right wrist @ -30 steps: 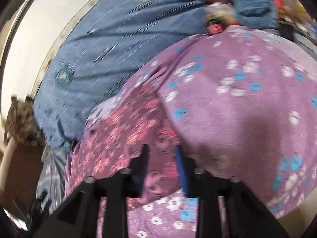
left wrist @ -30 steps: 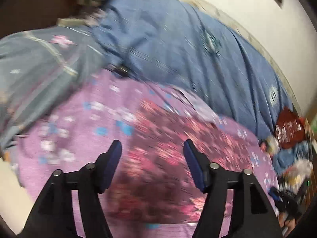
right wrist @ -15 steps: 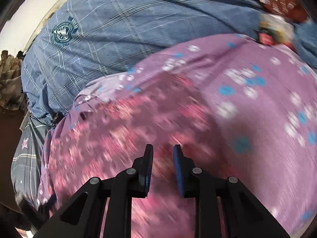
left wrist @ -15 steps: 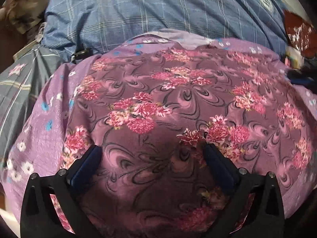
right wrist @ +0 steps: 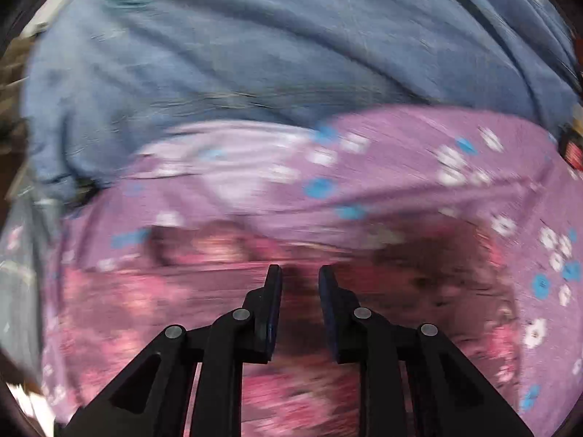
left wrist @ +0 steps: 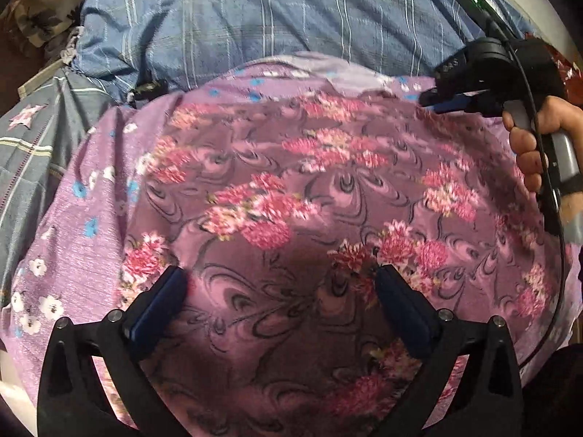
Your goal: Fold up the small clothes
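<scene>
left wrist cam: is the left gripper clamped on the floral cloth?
No. The left gripper has its jaws spread wide over the floral cloth, which lies flat between them, unpinched.

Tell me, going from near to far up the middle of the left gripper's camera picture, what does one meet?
Left gripper, jaws wide open → dark rose-patterned cloth → lilac cloth with small blue flowers → blue checked bedcover.

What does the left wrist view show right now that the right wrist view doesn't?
Only the left wrist view: the right claw from outside, a hand on its handle, and the wide-open left claw over the dark floral garment. Only the right wrist view: the right claw's narrow gap, nothing visibly in it; badly blurred. Both: that garment on the purple flowered cloth, with blue checked fabric behind.
</scene>
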Available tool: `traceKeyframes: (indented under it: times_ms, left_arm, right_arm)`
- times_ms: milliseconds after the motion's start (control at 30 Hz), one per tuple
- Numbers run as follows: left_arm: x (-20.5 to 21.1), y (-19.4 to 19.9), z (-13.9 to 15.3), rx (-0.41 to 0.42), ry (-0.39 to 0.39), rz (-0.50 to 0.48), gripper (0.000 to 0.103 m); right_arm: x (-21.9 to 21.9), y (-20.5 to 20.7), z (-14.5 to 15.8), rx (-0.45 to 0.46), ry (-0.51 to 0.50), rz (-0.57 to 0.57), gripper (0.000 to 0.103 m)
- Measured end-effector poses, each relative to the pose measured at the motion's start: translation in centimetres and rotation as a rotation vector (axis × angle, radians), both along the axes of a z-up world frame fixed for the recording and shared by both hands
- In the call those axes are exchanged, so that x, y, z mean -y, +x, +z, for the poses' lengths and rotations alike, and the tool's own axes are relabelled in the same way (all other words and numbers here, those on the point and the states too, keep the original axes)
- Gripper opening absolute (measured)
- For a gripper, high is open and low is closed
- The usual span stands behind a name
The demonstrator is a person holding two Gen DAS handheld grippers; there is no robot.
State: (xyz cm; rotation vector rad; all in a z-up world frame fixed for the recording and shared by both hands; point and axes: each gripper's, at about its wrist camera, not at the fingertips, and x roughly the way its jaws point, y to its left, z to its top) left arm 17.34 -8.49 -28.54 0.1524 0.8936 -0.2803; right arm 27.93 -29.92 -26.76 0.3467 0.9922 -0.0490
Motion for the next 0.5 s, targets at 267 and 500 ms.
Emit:
traceKeyframes:
  times_ms: [267,500]
  left_arm:
    - [-1.6,0.5,0.9,0.08,0.053,0.089,0.103]
    - [-1.9,2.0,-1.0,-0.01,0.051,0.126,0.103]
  right_arm:
    - [-8.3,4.6,-3.4,-0.071,0.008,0.153,0.024]
    - [-8.4,2.2,-1.1,-0.019,-0.002,0.139,0.024]
